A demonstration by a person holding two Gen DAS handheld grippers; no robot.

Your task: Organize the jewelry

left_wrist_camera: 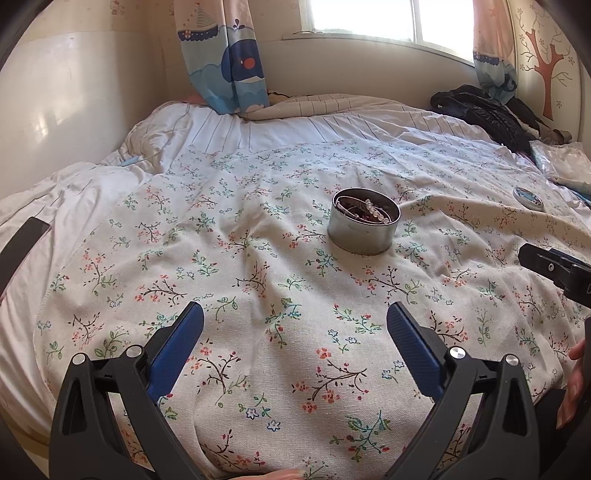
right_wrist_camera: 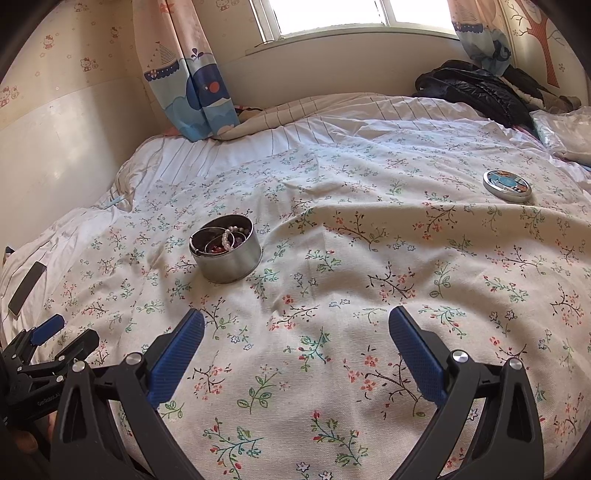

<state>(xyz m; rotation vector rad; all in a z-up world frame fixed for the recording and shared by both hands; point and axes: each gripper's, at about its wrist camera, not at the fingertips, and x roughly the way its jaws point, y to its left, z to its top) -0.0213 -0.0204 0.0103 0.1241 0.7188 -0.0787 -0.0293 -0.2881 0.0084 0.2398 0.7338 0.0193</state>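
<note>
A floral cloth (left_wrist_camera: 258, 258) covers the middle of a bed, laid over a white striped sheet (left_wrist_camera: 229, 129) that shows along the far and left margins. On that left margin lies a dark phone (right_wrist_camera: 26, 288), well apart from everything else. At the far right corner a black puffy jacket (right_wrist_camera: 476, 92) is heaped against the wall, with a clear plastic bag (right_wrist_camera: 565, 136) just in front of it. A sailboat-and-whale curtain (left_wrist_camera: 229, 62) hangs down to the bed's far edge below a bright window (left_wrist_camera: 365, 18).

Nothing lies on the cloth between either tool and the round metal tin (left_wrist_camera: 364, 226); the fabric there is bare, only wrinkled into low folds. The cloth's hemmed left edge runs diagonally past the phone, and its far edge ends short of the curtain.

The tin stands upright and uncovered near the cloth's centre, holding a white pearl strand (left_wrist_camera: 376, 214), thin metal bangles and dark red beads. Its lid (right_wrist_camera: 506, 185), silver-rimmed with a blue printed top, lies flat far to the right of the tin, towards the bag.

The left gripper (left_wrist_camera: 295, 321) hovers low over the near cloth, blue-padded fingers spread wide and holding nothing. The right gripper (right_wrist_camera: 296, 326) is likewise spread and empty, beside it to the right.
</note>
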